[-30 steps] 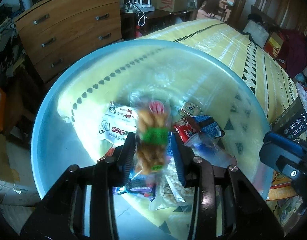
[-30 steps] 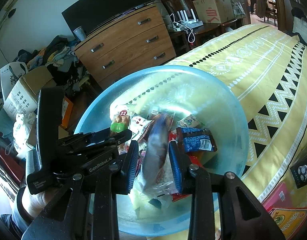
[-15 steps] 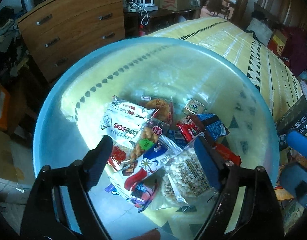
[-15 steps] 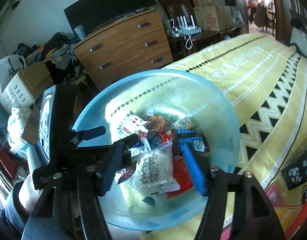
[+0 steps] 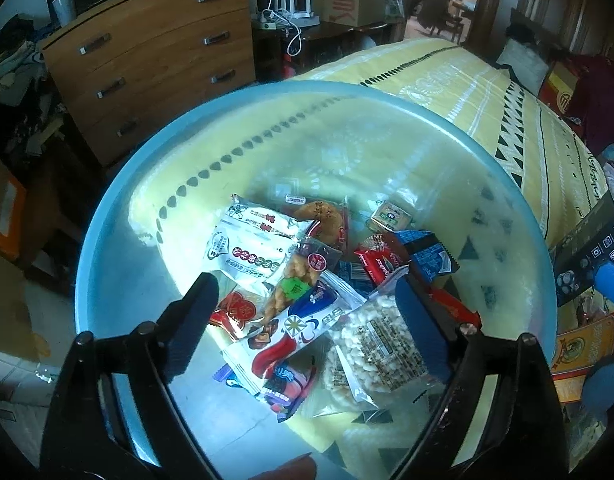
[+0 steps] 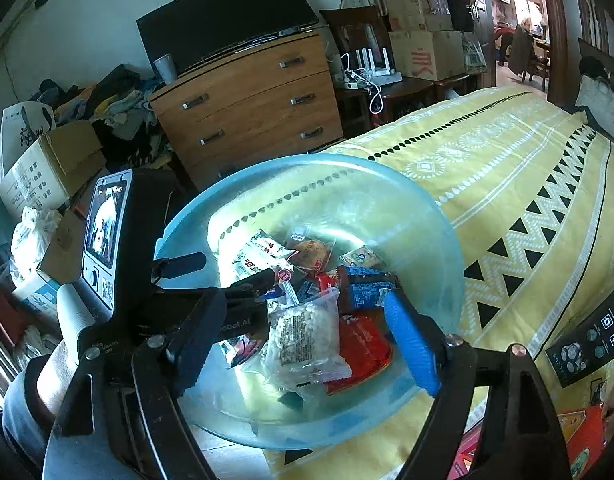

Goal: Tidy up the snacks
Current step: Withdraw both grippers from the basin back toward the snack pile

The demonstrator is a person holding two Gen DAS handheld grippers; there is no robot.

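Blue translucent bowl, left wrist view: it sat at the near corner of the yellow bedspread, overhanging its edge, with the snacks heaped in the middle and toward the near rim. The left gripper, which a second ago pinched a green-labelled twist packet, had opened wide and held nothing; that packet lay in the heap beside a white packet. A puffed-rice bag lay nearest the right-hand finger. Judged: one drop into the bowl completed.

Right wrist view: the right gripper likewise stood with jaws spread and empty, its earlier long packet released. The puffed-rice bag rested on a red packet, with a blue packet behind. Both deliveries appeared done; any further loose snacks were not visible.
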